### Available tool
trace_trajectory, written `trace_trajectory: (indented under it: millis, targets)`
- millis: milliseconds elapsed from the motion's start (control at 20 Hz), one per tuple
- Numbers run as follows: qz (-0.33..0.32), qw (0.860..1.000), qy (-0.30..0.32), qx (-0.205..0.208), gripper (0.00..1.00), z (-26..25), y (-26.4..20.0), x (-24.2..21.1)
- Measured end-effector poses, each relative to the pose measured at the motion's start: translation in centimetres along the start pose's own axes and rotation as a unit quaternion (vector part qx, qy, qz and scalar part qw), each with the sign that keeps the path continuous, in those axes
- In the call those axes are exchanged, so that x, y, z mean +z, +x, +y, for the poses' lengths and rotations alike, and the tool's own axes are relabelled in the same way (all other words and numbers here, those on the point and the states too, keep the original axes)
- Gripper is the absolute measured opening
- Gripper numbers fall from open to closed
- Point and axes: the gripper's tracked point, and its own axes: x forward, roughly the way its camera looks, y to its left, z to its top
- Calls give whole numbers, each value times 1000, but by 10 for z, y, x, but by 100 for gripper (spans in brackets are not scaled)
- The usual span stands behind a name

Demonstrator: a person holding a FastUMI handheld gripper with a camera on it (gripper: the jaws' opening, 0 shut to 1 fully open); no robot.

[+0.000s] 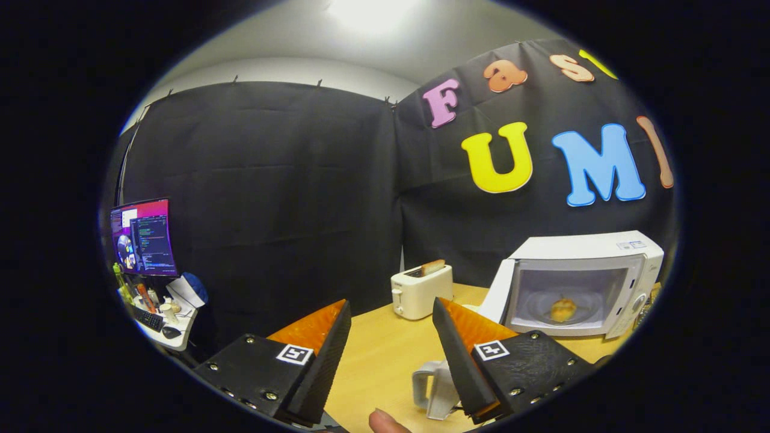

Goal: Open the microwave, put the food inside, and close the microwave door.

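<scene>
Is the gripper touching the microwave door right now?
Apart. In the gripper view the gripper is open with its fingers empty, and bare table lies between them and the open microwave door. The food sits inside.

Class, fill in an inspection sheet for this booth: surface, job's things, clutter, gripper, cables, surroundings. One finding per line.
Surface: wooden table, bare between the fingers.
Job's things: white microwave, door swung open; food on the turntable inside.
Clutter: white toaster holding bread; white mug beside the right finger.
Gripper: gripper open, holding nothing.
Cables: nothing seen.
Surroundings: black cloth walls; monitor on a cluttered side desk; a fingertip below the fingers.
</scene>
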Motion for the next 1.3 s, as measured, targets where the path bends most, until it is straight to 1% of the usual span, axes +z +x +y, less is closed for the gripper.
trace_trajectory:
  millis: [100,150,350,400,450,500,550,600,650,700,750,800,950,1150,1300]
  targets:
    - [-4,1000,-10,14,82,20,4,-13]
    - [-6,1000,-15,12,82,24,7,-21]
    - [19,999,-39,17,82,36,22,-68]
    - [30,999,-40,15,76,36,25,-79]
    - [36,999,-40,-1,66,30,27,-88]
    - [38,998,-44,-29,61,16,29,-95]
    - [38,996,-49,-63,48,-1,30,-97]
    - [43,995,-48,-82,38,-14,34,-103]
    - [48,995,-39,-76,25,-17,35,-107]
    - [53,995,-34,-83,20,-19,38,-113]
    - [54,995,-31,-82,9,-23,26,-109]
    - [52,994,-38,-91,5,-29,26,-111]
    - [43,988,-66,-135,5,-57,12,-106]
    - [56,983,-52,-165,5,-98,-11,-108]
    - [57,976,-50,-203,5,-139,-30,-103]
